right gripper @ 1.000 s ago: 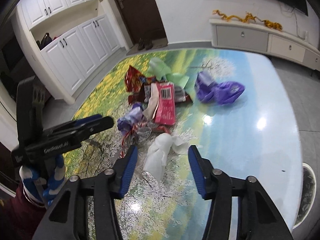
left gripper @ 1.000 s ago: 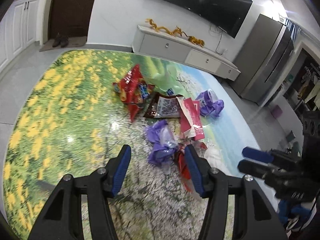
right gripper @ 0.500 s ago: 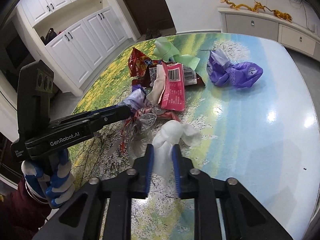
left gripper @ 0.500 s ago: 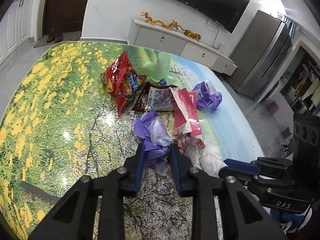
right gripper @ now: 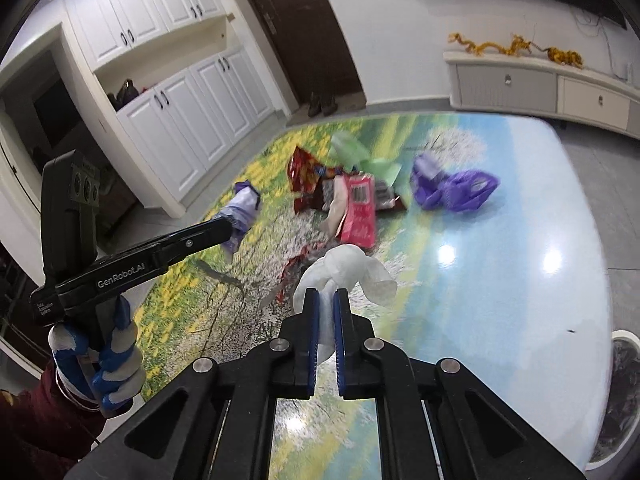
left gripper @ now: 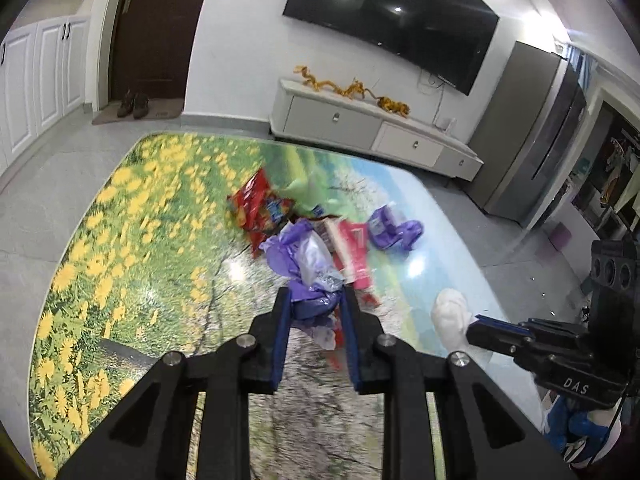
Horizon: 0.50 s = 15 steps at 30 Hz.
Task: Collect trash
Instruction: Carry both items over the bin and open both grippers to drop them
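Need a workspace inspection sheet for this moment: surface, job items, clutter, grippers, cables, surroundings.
Surface: glossy table with printed flower-meadow top.
Job's things: crumpled purple plastic wrapper and white crumpled tissue, both gripped; red snack packets, pale green bag, second purple bag lying on the table.
Clutter: nothing seen beyond the trash.
Grippers: left gripper shut on the wrapper; right gripper has just closed on the tissue.
Cables: wires below the wall TV.
Surroundings: white cabinets, dark door, low sideboard.
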{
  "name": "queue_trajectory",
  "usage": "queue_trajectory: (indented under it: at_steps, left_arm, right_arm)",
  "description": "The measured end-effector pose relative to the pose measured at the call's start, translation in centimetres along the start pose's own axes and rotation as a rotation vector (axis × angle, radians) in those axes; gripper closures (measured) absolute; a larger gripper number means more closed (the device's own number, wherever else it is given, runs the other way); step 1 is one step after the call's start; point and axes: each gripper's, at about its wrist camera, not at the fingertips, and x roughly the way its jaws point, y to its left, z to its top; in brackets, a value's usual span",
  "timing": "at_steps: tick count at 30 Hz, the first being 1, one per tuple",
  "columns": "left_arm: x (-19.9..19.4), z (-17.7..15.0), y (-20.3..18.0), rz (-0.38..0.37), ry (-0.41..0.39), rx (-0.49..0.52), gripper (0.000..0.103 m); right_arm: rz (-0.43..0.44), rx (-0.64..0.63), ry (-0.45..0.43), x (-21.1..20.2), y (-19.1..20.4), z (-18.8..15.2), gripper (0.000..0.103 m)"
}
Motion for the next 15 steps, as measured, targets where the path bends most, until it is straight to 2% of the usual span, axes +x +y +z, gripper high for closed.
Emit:
queue_trajectory:
  at_steps: [7, 15]
  left_arm:
    - [-0.1, 1.0, -7.1, -0.072, -0.001, 0.106, 0.08]
    - [4.7, 1.0, -20.1, -0.205, 0.086, 0.321, 0.08]
  right_arm:
    - [-0.074, 0.089, -0.129, -6.6, -4.8, -1.1, 0.096]
    - [-0.29, 0.281, -0.25, -15.1, -15.7, -5.0, 0.096]
